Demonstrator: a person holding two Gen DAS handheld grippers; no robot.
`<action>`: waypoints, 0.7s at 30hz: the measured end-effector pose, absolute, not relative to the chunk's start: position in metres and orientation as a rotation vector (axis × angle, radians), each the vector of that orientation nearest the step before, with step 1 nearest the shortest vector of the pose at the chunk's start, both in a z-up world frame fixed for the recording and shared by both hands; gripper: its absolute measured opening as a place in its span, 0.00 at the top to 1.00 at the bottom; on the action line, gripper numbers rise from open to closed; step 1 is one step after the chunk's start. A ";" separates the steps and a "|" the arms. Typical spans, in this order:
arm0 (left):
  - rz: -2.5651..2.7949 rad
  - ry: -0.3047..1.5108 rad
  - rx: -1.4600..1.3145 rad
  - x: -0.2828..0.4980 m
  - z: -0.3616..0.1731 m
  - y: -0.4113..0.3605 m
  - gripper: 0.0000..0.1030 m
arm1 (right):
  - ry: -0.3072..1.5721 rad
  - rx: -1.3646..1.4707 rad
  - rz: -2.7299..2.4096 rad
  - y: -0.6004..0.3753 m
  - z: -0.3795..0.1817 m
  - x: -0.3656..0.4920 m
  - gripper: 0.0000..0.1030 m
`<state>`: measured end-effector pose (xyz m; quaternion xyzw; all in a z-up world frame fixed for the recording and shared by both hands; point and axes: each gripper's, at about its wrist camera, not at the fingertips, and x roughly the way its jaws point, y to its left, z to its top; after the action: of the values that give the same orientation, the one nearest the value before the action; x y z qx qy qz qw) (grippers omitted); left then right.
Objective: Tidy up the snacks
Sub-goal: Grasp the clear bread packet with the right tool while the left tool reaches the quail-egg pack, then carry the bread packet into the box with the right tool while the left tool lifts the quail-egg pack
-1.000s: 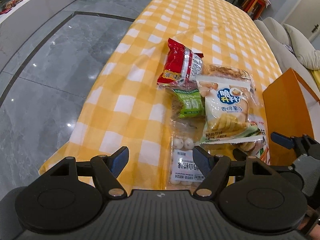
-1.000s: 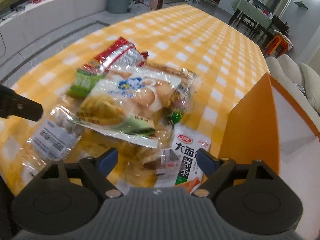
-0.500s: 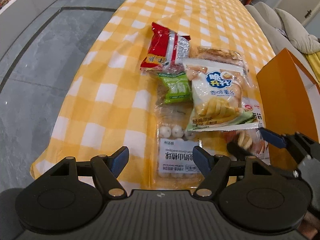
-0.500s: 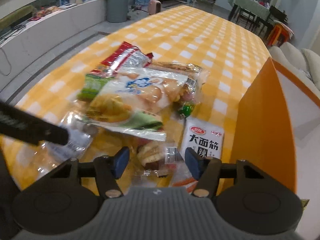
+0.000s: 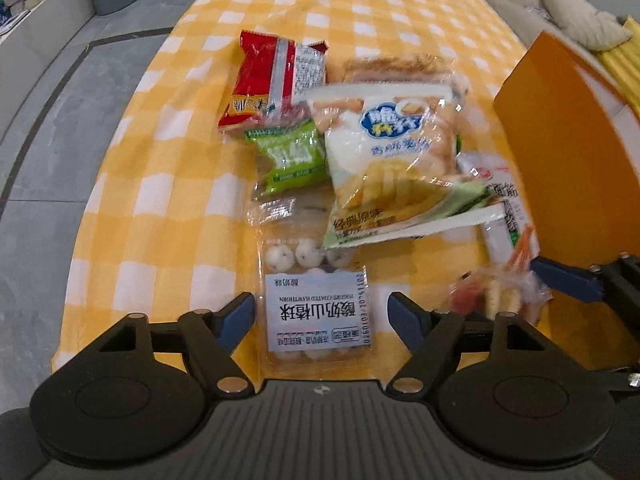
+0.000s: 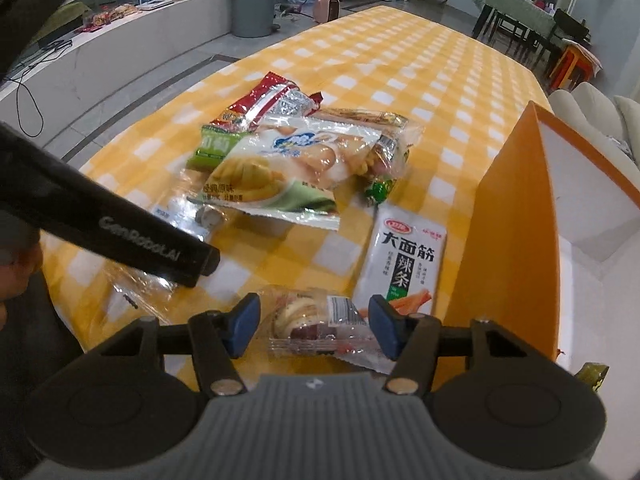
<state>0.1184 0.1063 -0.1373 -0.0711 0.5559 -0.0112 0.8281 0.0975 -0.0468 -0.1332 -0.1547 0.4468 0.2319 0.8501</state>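
Note:
Several snack packs lie on the yellow checked table (image 5: 160, 216): a red packet (image 5: 272, 80), a green packet (image 5: 292, 156), a white chips bag (image 5: 396, 152) and a white spicy-strip packet (image 6: 408, 260). My left gripper (image 5: 322, 316) is over a clear pack of white hawthorn balls (image 5: 316, 276). Its jaws are opening, the pack lies between them, and the pads stand clear of it. My right gripper (image 6: 312, 324) is shut on a small clear packet (image 6: 316, 328) holding a biscuit-like snack, just left of the orange box (image 6: 516, 240).
The open orange box (image 5: 560, 140) stands at the table's right side. The table's near and left edges drop to a grey floor (image 5: 52, 140). A grey bin (image 6: 254, 4) and a sofa (image 5: 560, 12) lie beyond. The left gripper's black finger (image 6: 120, 232) crosses the right wrist view.
My left gripper has come down and over the hawthorn-ball pack and spread a little wider. My right gripper has narrowed onto the small clear packet, which now moves with it.

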 end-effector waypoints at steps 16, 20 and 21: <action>-0.006 1.161 -0.075 0.119 -0.138 0.098 0.34 | 0.973 -0.291 0.518 -0.048 -0.149 0.095 0.54; -0.007 1.172 -0.101 0.118 -0.137 0.102 0.35 | 0.966 -0.281 0.524 -0.050 -0.148 0.096 0.54; -0.007 1.175 -0.108 0.117 -0.136 0.103 0.35 | 0.965 -0.277 0.527 -0.051 -0.147 0.096 0.54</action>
<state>0.1169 0.1030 -0.1363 -0.0510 0.5540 -0.0035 0.8309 0.0956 -0.0511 -0.1468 -0.1312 0.4569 0.2497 0.8436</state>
